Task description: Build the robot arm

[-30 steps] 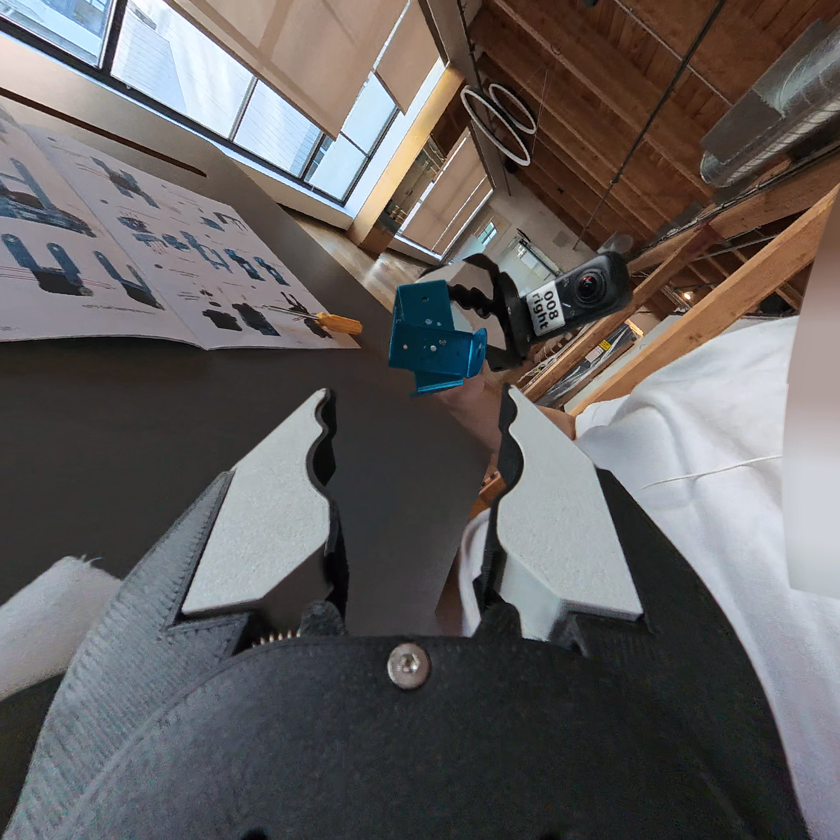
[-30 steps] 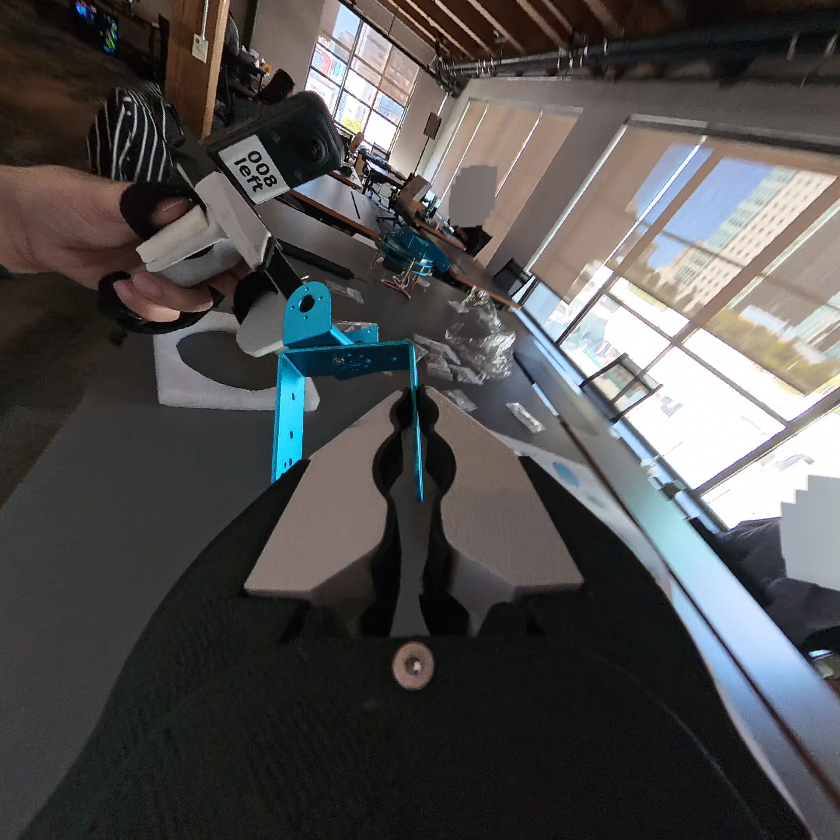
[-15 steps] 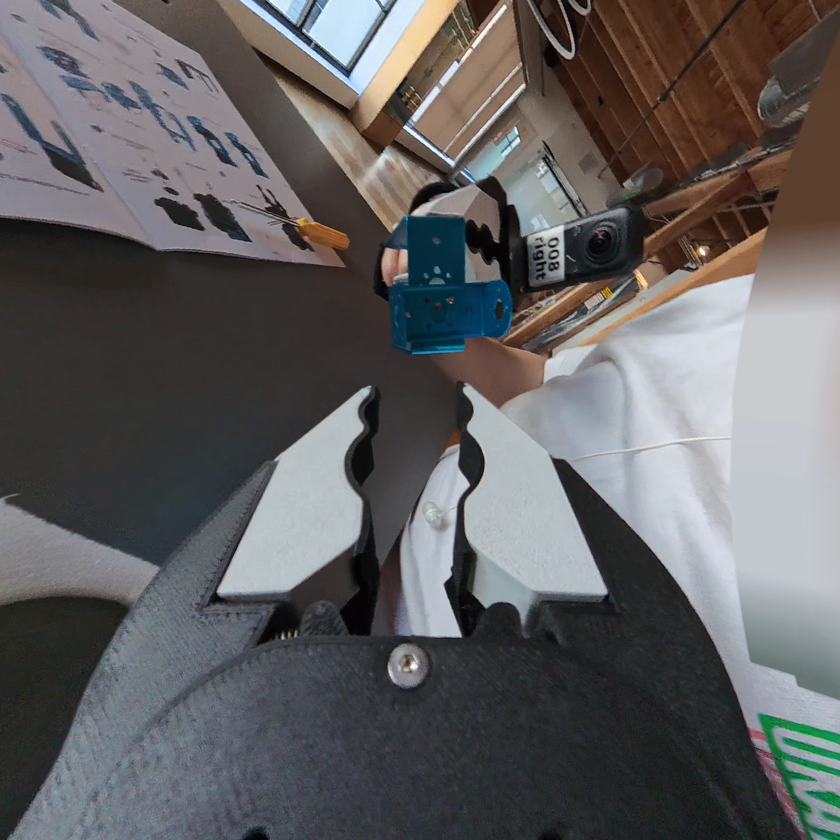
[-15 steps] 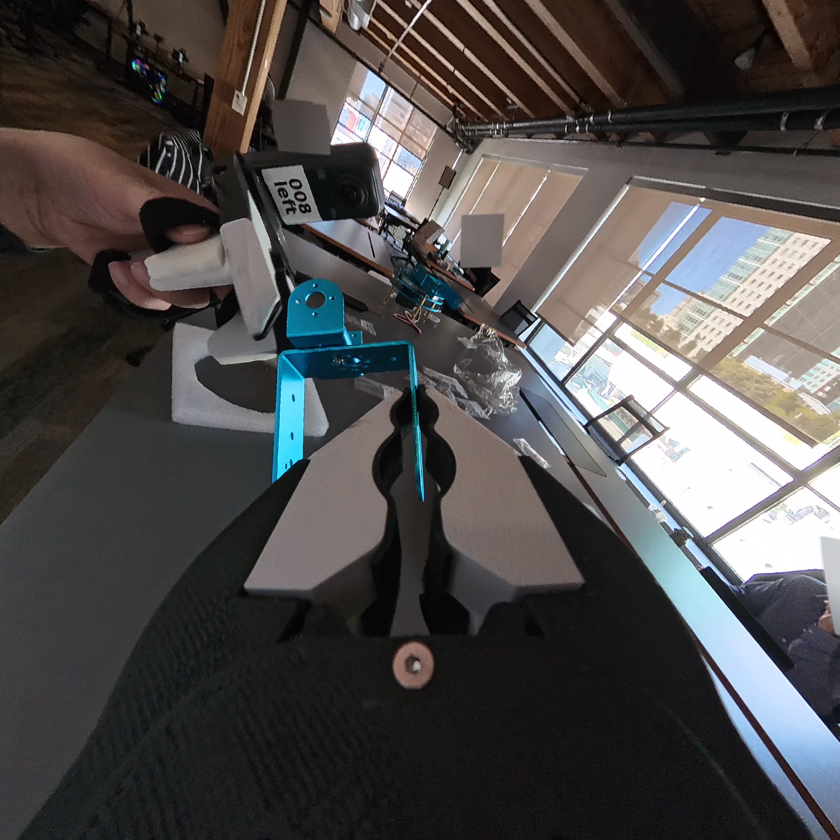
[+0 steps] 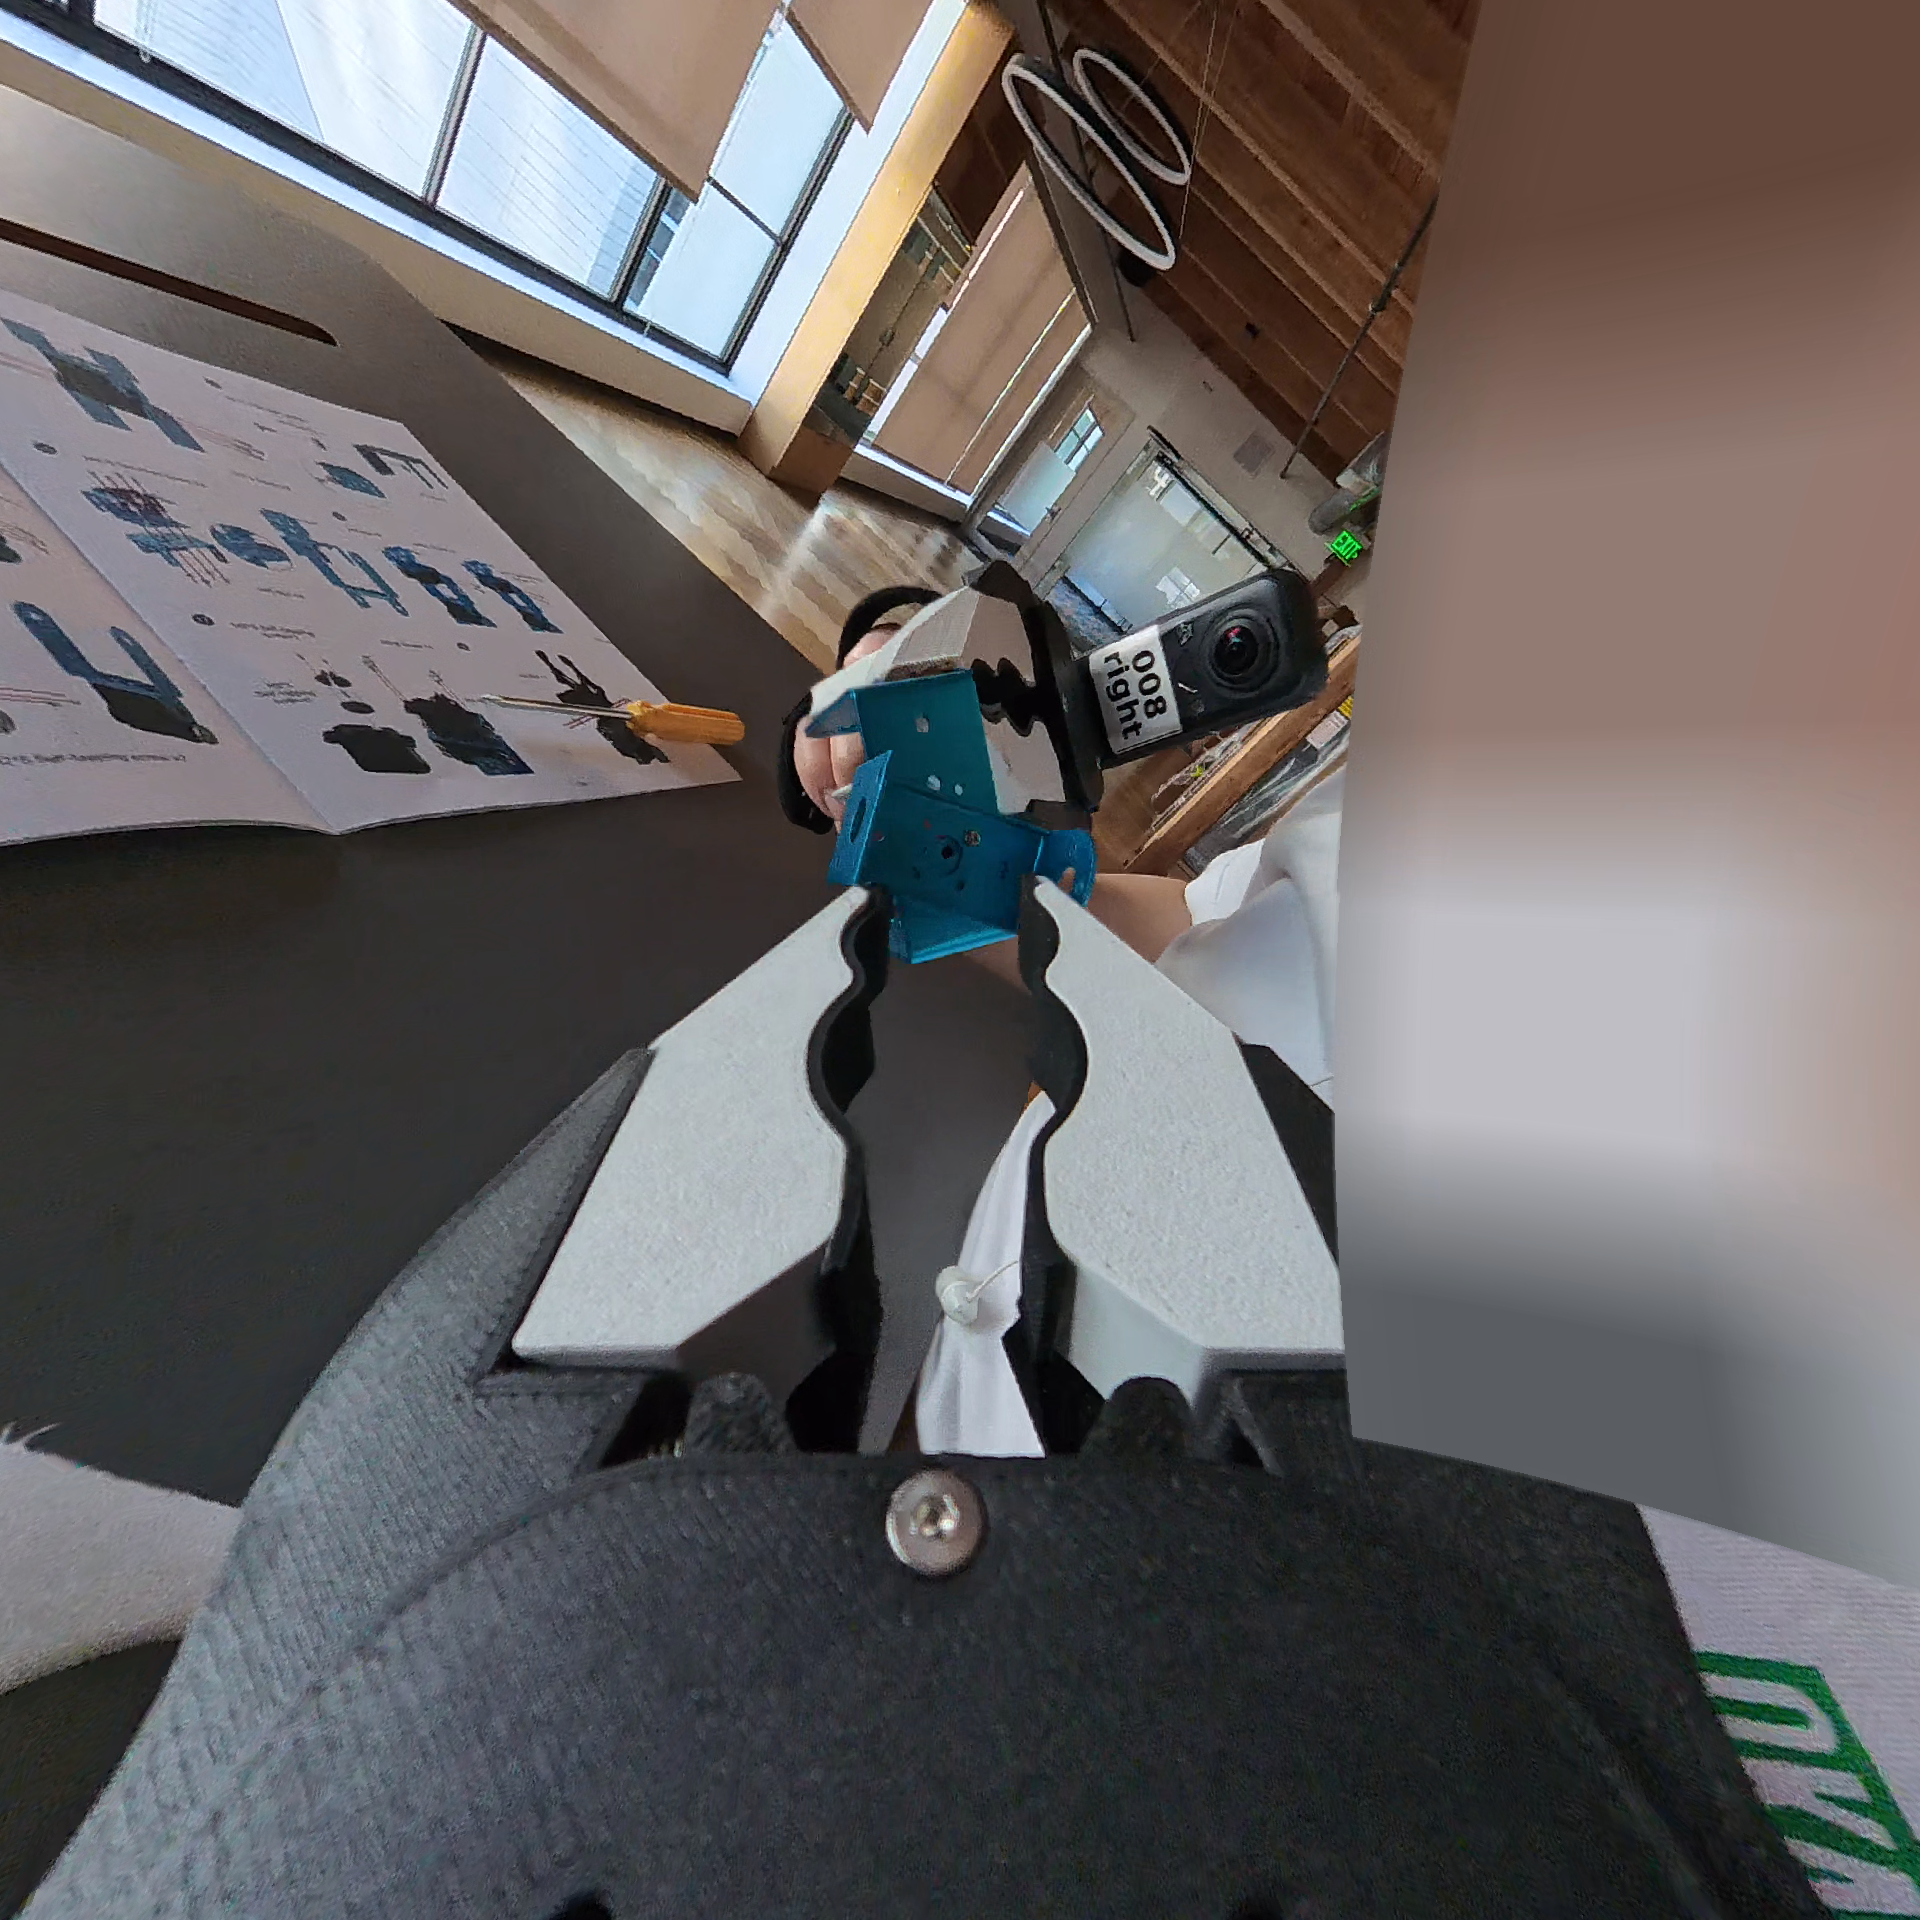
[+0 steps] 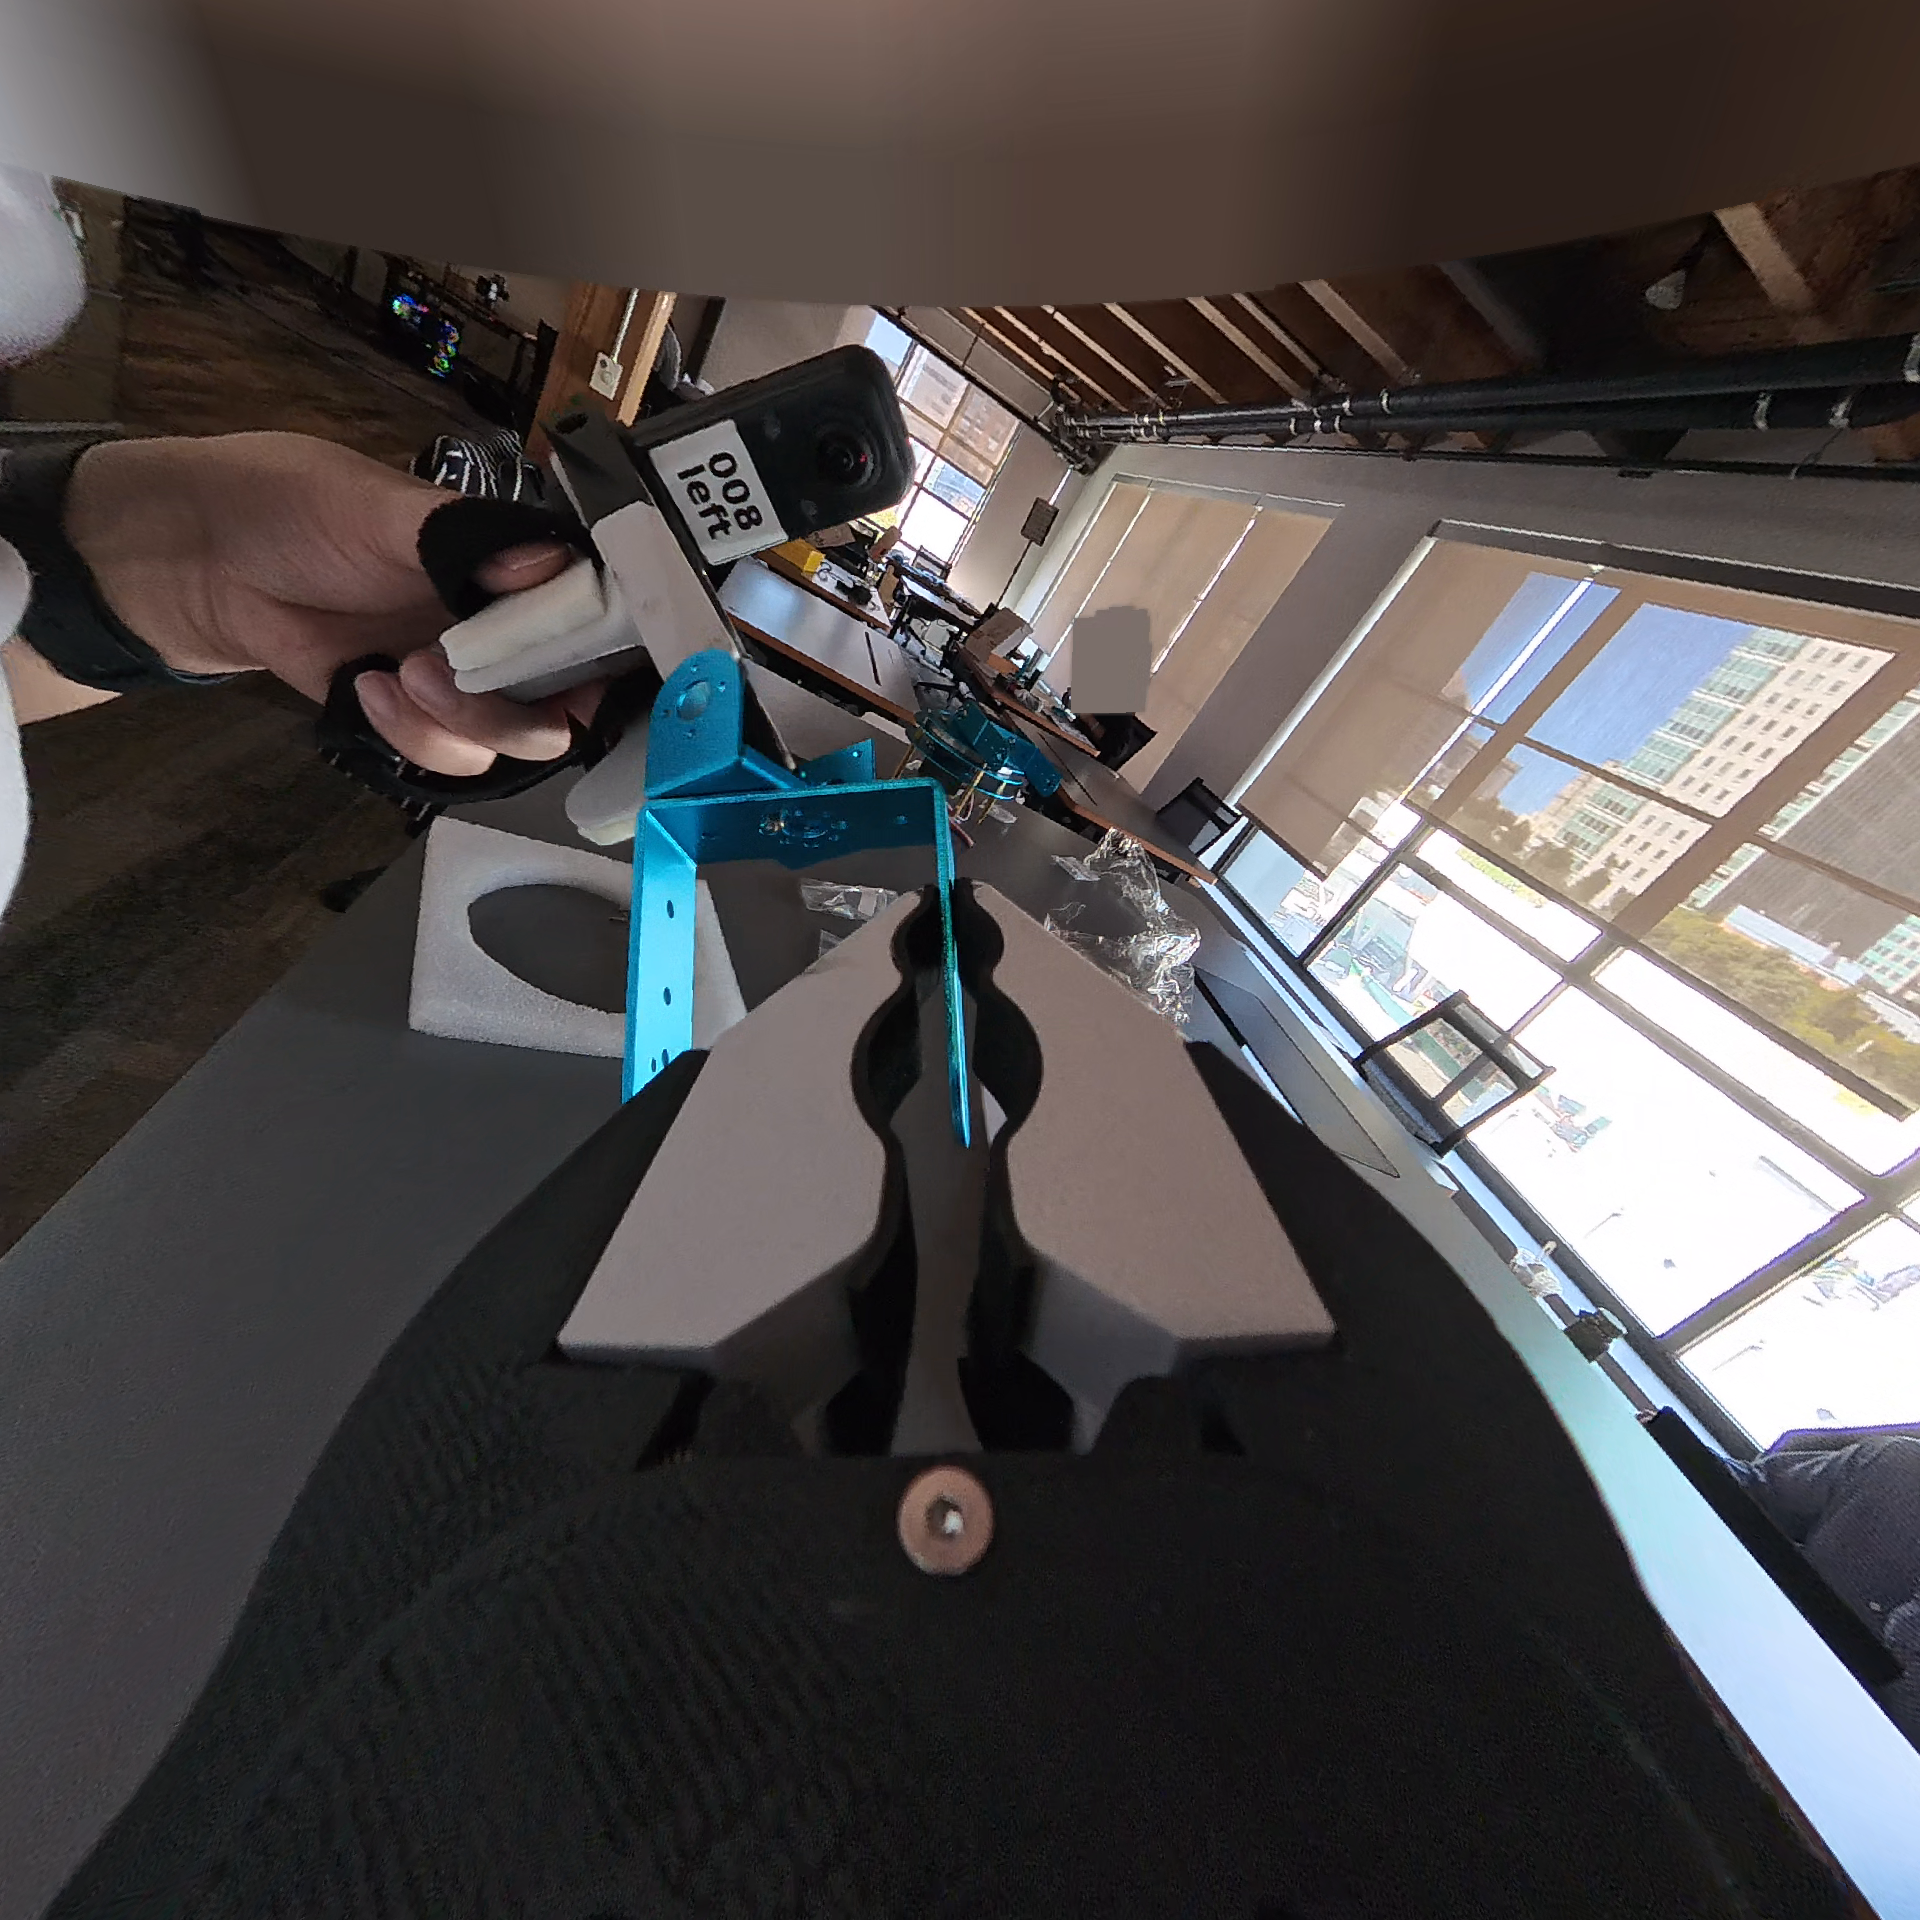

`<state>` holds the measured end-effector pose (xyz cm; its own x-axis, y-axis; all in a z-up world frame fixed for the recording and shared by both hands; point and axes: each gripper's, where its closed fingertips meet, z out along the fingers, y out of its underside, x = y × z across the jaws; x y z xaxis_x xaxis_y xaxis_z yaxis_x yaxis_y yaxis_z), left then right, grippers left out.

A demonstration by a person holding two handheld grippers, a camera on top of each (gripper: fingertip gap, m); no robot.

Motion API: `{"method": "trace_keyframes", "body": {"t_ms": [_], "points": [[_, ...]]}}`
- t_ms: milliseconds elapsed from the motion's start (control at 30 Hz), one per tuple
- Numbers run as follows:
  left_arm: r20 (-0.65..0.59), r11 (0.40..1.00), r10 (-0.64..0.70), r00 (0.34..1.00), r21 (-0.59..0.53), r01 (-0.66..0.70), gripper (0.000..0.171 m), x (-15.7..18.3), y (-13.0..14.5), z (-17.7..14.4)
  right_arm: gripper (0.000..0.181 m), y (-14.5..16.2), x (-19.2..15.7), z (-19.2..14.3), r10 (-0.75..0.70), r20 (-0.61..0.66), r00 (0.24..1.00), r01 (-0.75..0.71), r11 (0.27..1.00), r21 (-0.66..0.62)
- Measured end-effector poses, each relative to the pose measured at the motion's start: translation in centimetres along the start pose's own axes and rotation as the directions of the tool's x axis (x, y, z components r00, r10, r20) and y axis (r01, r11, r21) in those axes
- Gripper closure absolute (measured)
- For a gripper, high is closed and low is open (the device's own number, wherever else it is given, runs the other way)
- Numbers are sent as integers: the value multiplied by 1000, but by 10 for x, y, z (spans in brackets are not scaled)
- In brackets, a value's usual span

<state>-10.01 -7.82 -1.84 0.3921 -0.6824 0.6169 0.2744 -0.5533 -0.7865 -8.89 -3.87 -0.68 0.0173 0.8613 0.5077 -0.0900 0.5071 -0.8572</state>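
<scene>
From my left wrist view, my left gripper point(image 5: 951, 920) stood part-way apart, its two pale fingertips point(image 5: 1049, 914) flanking the lower end of the blue metal bracket point(image 5: 940, 831); whether they pressed on it I could not tell. The bracket hung in the air above the dark table point(image 5: 260, 1039), held from the far side by my right gripper point(image 5: 935, 717). Left of it, an open instruction sheet point(image 5: 270, 613) lay flat with an orange-handled screwdriver point(image 5: 644, 717) resting on its near corner.

From my right wrist view, my right gripper point(image 6: 951, 914) was pinched narrow on one leg of the blue metal bracket point(image 6: 800, 821), the other leg free at the left. My left gripper point(image 6: 675, 748) met the bracket's far upright tab. Behind sat a white foam block point(image 6: 540, 997) and crumpled clear plastic bags point(image 6: 1122, 914).
</scene>
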Motion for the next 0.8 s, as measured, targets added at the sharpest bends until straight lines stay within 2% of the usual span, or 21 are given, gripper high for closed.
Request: {"method": "trace_keyframes", "body": {"t_ms": [333,467,600,800], "points": [[-62,998,-36,997,-45,33,144,-18,8,10,181,28,-6,-4,226,73,971,-221,973,-69],[-144,995,-80,986,-69,70,139,-19,14,14,181,39,-19,-6,350,149,925,-334,935,-121],[-147,989,-122,982,-107,107,138,-28,22,17,181,47,-25,-9,447,189,874,-423,893,-155],[-156,980,-162,974,-143,140,138,-34,29,27,181,56,-30,-11,498,213,841,-465,865,-186]]}}
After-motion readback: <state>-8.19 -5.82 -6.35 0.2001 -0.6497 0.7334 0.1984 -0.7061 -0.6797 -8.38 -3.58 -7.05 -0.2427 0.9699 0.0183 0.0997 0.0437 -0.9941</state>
